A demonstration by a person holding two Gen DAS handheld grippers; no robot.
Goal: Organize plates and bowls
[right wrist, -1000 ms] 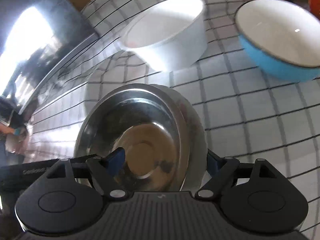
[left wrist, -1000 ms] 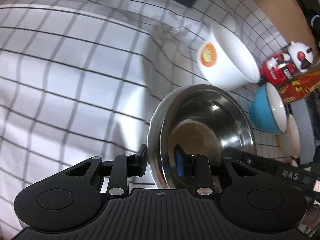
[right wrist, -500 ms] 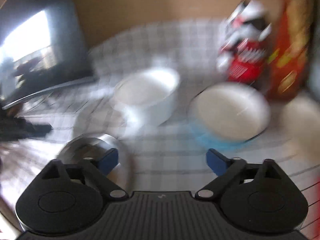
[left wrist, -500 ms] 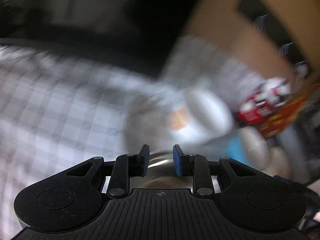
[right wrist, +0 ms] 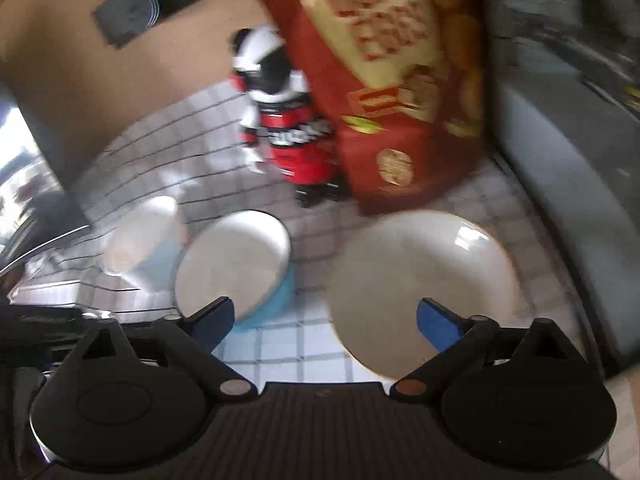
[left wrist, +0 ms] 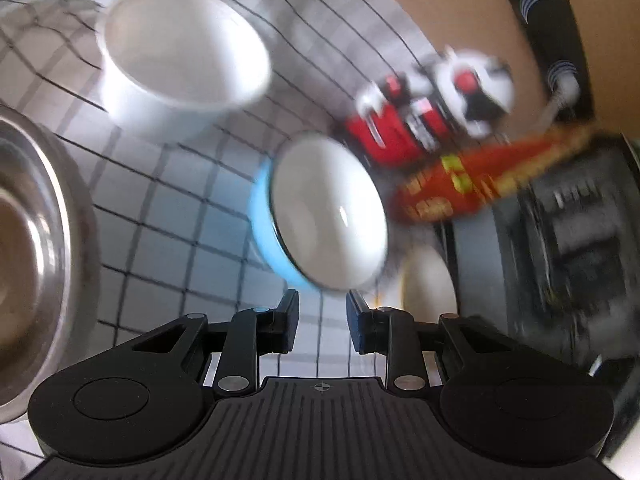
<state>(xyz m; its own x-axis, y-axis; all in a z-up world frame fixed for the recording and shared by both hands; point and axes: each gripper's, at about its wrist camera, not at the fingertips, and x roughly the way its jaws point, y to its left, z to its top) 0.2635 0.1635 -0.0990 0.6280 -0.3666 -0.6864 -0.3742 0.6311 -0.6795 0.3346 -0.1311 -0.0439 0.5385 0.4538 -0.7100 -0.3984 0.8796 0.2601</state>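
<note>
In the left wrist view a steel bowl (left wrist: 28, 240) sits at the left edge on the checked cloth, a white bowl (left wrist: 180, 60) behind it and a blue bowl with a white inside (left wrist: 324, 216) ahead. My left gripper (left wrist: 319, 322) is narrowly open and empty, just short of the blue bowl. In the right wrist view my right gripper (right wrist: 325, 318) is wide open and empty above the cloth, between the blue bowl (right wrist: 234, 266) and a cream plate (right wrist: 424, 280). The white bowl (right wrist: 138, 240) is at the left.
A red snack box (right wrist: 400, 80) and a red-and-white toy figure (right wrist: 280, 120) stand behind the plate and blue bowl. A cardboard wall (right wrist: 80, 80) backs the table. Dark grey equipment (right wrist: 580, 160) lies along the right.
Both grippers have left the steel bowl and swung right toward the blue bowl and plate. The left gripper, which gripped the steel bowl's rim, now holds nothing.
</note>
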